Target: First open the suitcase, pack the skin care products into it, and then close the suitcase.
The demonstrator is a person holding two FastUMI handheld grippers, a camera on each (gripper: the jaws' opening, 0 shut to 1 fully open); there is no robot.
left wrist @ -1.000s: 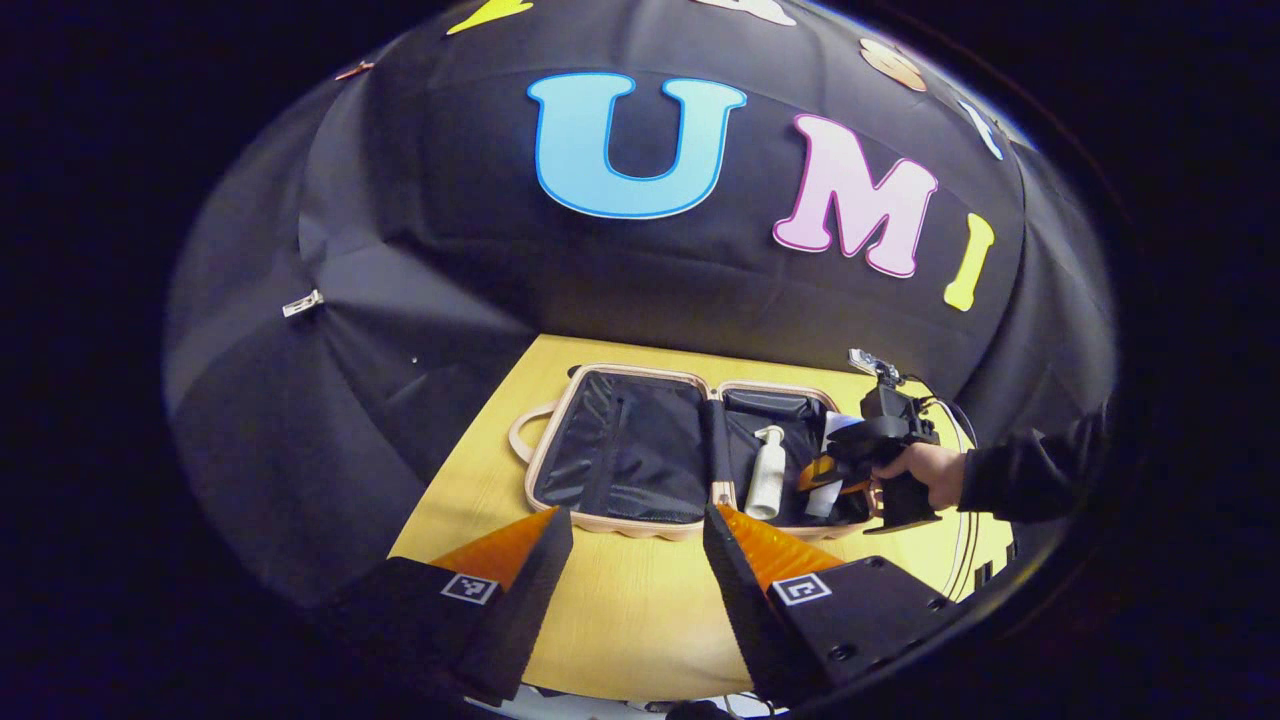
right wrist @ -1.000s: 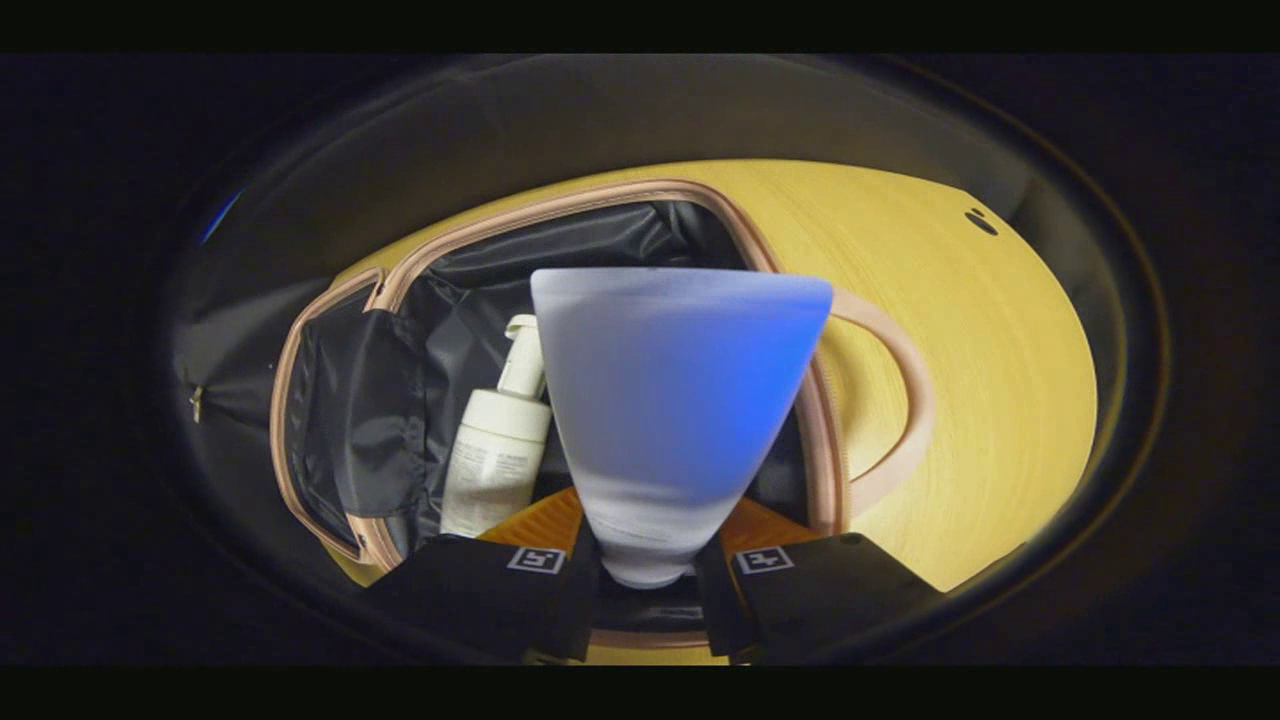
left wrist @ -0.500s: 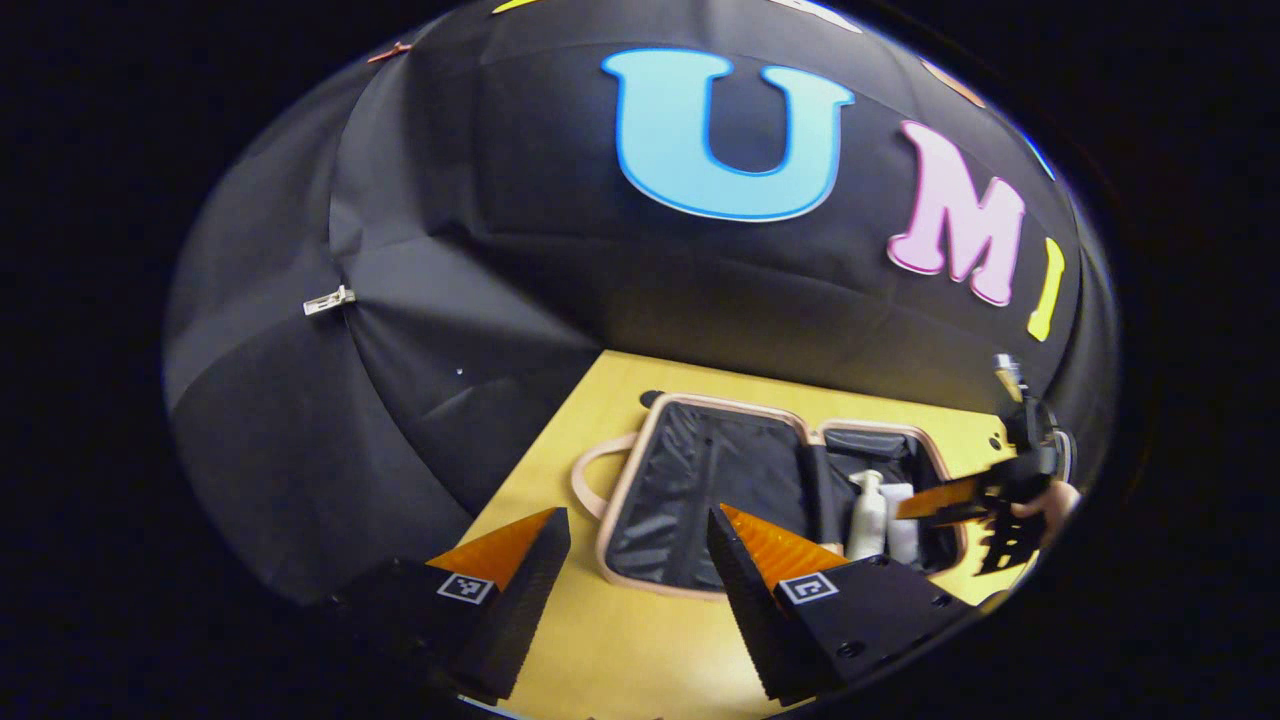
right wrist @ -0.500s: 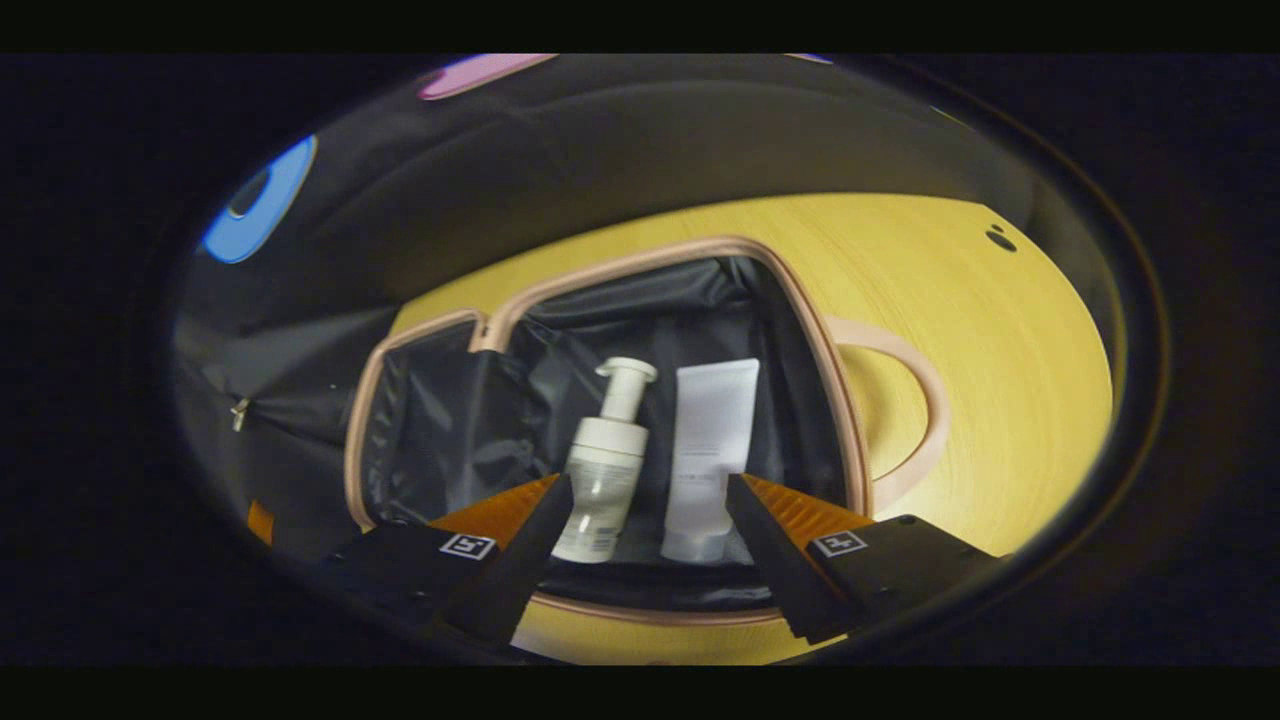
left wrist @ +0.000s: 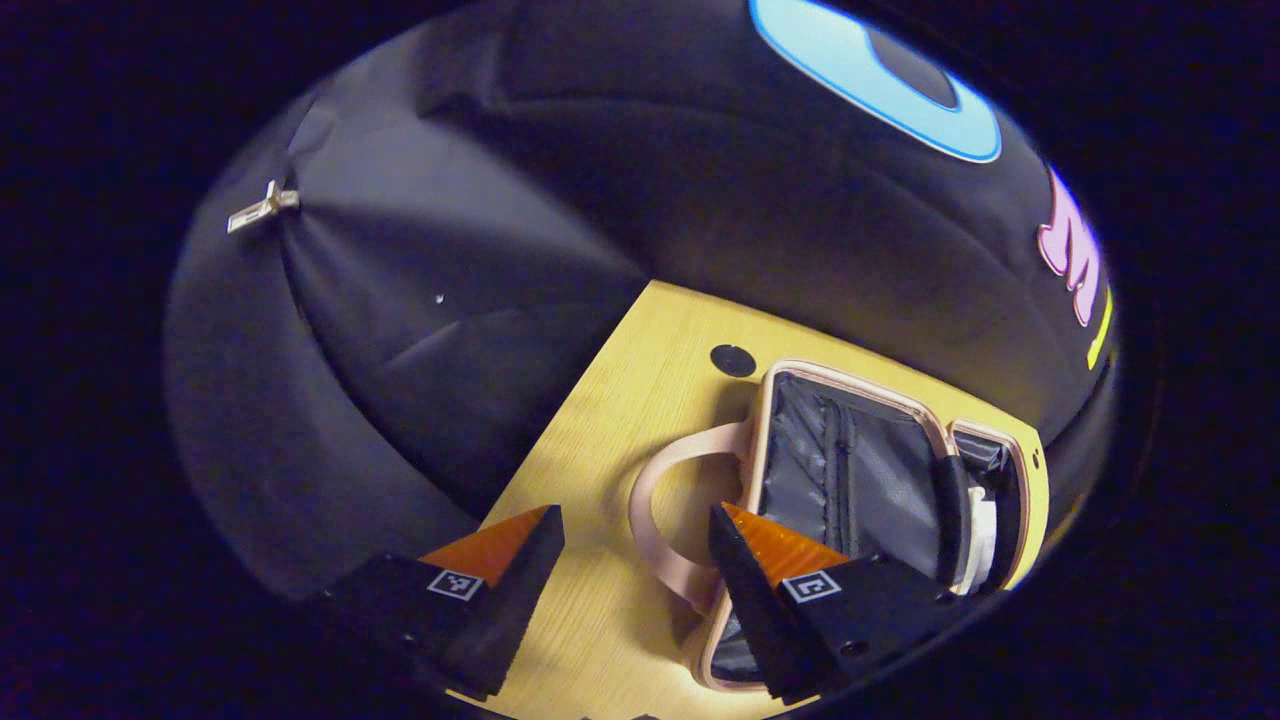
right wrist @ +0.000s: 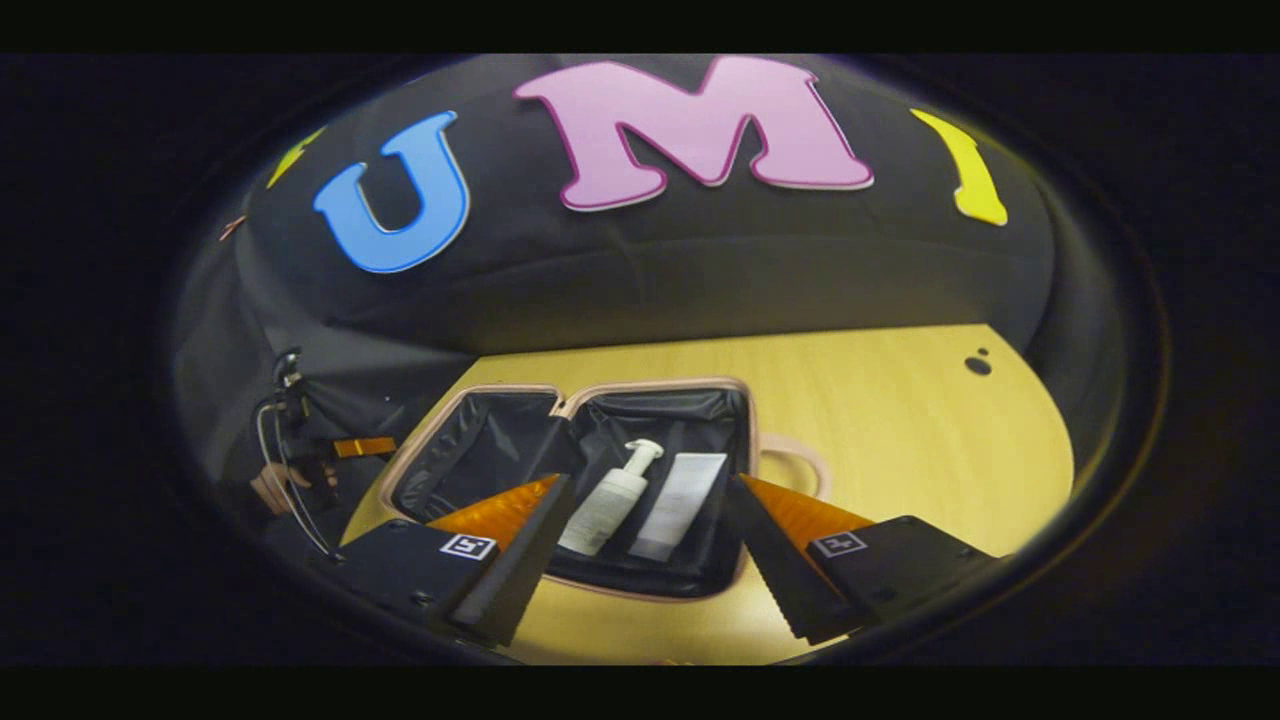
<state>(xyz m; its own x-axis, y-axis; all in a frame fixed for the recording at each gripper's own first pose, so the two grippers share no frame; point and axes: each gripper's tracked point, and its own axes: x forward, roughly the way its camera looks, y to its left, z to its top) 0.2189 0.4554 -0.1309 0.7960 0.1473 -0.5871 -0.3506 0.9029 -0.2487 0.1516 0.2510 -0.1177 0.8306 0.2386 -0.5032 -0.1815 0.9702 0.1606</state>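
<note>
In the right gripper view we see our right tongs (right wrist: 640,545) spread apart and empty above the near rim of the open suitcase (right wrist: 735,400), which lies flat on the yellow desk (right wrist: 900,420). Beyond them, in its right half, the pump bottle (right wrist: 612,500) and the white tube (right wrist: 680,505) lie side by side, long axes running away from us, pump head at the far end and the tube's cap at the near end. In the left gripper view our left tongs (left wrist: 635,575) also stand apart, gripping nothing, with the suitcase handle (left wrist: 660,520) between and just beyond the fingers.
</note>
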